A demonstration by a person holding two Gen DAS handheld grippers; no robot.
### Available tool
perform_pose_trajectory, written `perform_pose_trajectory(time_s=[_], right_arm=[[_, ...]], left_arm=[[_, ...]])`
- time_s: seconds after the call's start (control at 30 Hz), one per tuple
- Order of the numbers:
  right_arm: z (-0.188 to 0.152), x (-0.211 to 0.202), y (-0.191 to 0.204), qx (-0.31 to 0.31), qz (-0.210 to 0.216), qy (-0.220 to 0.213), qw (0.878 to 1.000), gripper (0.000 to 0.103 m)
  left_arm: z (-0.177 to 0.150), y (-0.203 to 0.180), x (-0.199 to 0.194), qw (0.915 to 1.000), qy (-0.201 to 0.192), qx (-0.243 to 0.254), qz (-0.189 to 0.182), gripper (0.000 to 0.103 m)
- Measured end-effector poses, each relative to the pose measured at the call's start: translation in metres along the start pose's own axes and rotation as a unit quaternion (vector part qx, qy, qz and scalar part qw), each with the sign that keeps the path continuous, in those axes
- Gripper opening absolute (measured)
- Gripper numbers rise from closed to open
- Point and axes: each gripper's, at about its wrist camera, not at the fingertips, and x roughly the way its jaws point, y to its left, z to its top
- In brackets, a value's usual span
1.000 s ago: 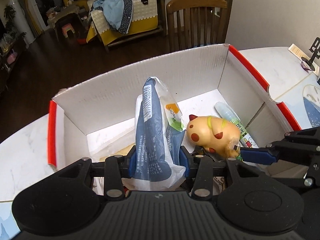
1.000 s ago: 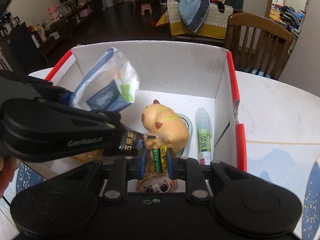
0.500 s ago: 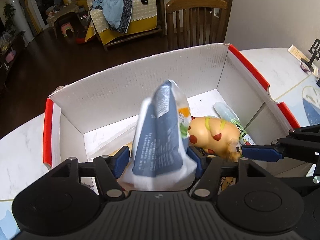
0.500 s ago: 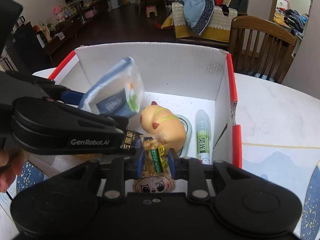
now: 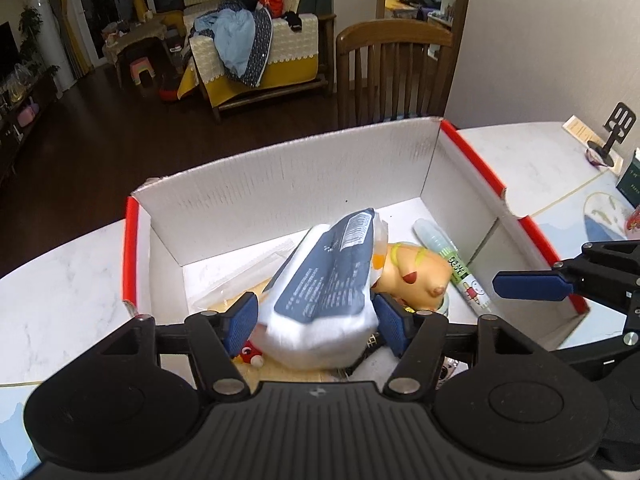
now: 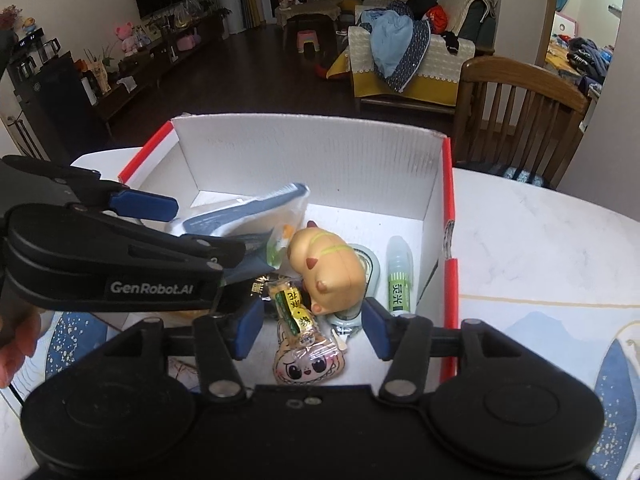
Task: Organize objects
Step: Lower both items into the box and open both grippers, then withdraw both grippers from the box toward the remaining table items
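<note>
- The left gripper has its fingers apart; the blue-and-white packet leans tilted between them inside the white cardboard box on the bench.
- The right gripper is opening its fingers around a small snack packet, not pressing it.
- A yellow toy figure and a glue stick lie beside it in the box.
</note>
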Motion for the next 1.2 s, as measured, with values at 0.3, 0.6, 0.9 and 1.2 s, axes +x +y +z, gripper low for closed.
perform_pose_trajectory(time_s=[0.3,0.6,0.9,1.2], right_arm=[[0.002,-0.027,0.013,-0.011,-0.011,-0.019,1.000,0.055],[0.002,-0.055,0.022,-0.018,-0.019,-0.041,0.999,0.057],[-0.010,-0.083,0.033,-0.027,-0.022,-0.059,0.998,0.063],[-0.033,-0.114,0.039,-0.009,-0.003,-0.077,0.997,0.066]], left_arm=[[-0.005,0.005,-0.035,0.9996,-0.027,-0.009,-0.004,0.064],[-0.017,0.009,-0.070,0.9984,-0.050,-0.018,-0.019,0.064],[-0.040,0.006,-0.110,0.9968,-0.075,-0.008,-0.027,0.064],[-0.061,0.003,-0.149,0.9938,-0.101,-0.007,-0.045,0.078]])
